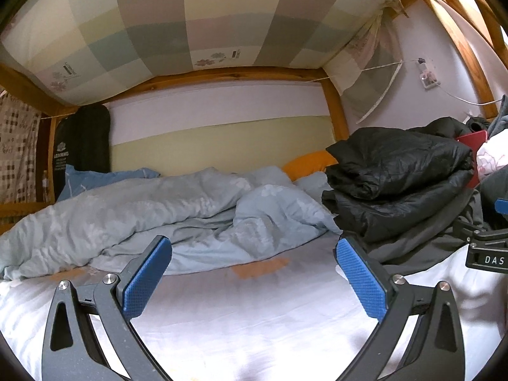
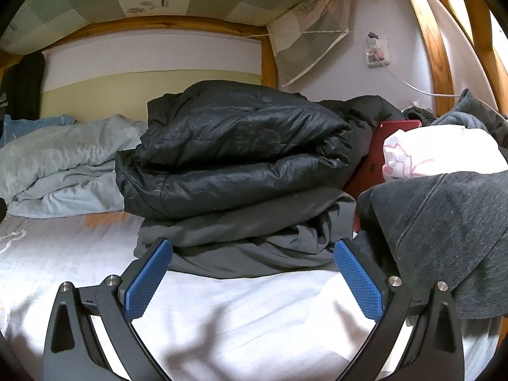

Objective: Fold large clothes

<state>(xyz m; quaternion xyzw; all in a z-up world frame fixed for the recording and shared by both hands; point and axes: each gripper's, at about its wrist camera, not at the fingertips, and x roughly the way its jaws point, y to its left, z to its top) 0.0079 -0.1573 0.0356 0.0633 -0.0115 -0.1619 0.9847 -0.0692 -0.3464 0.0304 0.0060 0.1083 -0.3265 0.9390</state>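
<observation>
Both the left gripper [image 1: 254,273] and right gripper [image 2: 252,270] are held spread, empty. The dark grey heavy sweatshirt [image 2: 444,238], judged soft and floppy, is best pinched at its hem.

We see a crumpled blue duvet [image 1: 152,209] on the white bedsheet [image 1: 241,317], beside an orange pillow [image 1: 306,163].

I'm seeing blue pads [image 2: 147,277] on my black grippers. A glossy black puffer jacket [image 2: 241,146] is lying on a matte grey garment [image 2: 254,238], over a white sheet [image 2: 238,311]. Far left, a pale blue floral duvet [image 1: 143,209] is showing; far right, a red tablet [image 2: 371,165]. Overhead, a pastel checked mattress [image 1: 190,31] is showing.
</observation>
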